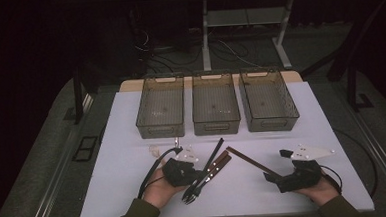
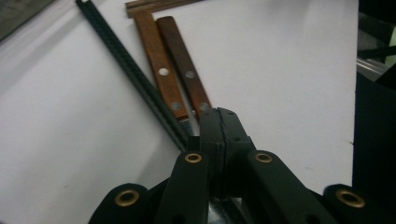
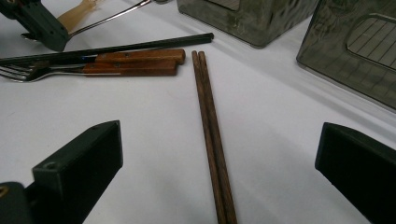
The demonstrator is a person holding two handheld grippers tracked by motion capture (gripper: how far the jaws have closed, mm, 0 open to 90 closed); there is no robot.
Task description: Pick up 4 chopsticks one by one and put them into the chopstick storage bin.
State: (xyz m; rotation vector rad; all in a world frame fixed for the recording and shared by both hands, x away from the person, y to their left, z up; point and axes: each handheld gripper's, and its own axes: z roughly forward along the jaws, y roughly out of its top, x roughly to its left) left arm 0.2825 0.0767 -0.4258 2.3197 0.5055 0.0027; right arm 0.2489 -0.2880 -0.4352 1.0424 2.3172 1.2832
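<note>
On the white table [image 1: 135, 191] the left tool [image 1: 194, 180] lies in the person's left hand [image 1: 161, 188] at the near edge, left of centre. Its two black jaws are pressed together, tip against tip, with nothing seen between them; in the left gripper view they meet just over the metal necks of two wooden-handled pieces of cutlery [image 2: 175, 77], which lie side by side on the table with a long thin black rod [image 2: 135, 77] close along their left. In the right gripper view one of that pair shows fork tines [image 3: 18, 73].

The right tool [image 1: 276, 180], in the right hand [image 1: 320, 189] at the near right, has its jaws spread wide. A pair of dark brown wooden chopsticks [image 3: 212, 135] lies on the table between those jaws, touching neither, and runs away toward the cutlery handles.

Three smoky translucent plastic bins [image 1: 217, 125] stand in a row at the far side of the table, well apart from both tools.
</note>
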